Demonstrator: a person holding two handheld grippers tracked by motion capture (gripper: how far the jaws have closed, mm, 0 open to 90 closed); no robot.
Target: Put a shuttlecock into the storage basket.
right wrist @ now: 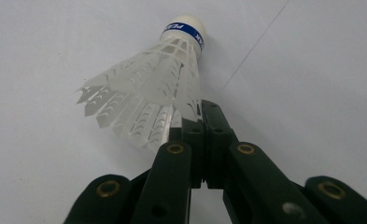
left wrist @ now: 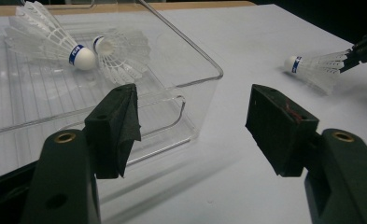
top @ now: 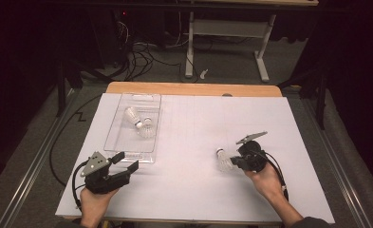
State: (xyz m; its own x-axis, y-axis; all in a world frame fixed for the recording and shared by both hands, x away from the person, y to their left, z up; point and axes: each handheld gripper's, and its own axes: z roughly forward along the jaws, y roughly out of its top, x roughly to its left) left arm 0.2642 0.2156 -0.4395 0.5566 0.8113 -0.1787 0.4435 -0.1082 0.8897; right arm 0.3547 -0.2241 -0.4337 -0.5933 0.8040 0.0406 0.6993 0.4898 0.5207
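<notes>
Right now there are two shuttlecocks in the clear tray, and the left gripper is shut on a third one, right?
Not quite: the right gripper is shut on the third shuttlecock, as the right gripper view shows. The left gripper is open. Two shuttlecocks do lie in the clear tray.

On the table (top: 189, 199) a tray (top: 122, 142) lies at ten o'clock, and two shuttlecocks (top: 140, 122) lie inside it, touching each other. The left gripper (top: 125, 164) is at seven o'clock, just before the tray's near edge. A third shuttlecock (top: 223, 160) lies on the table at four o'clock, and the right gripper (top: 233, 161) is just right of it, touching its skirt.
</notes>
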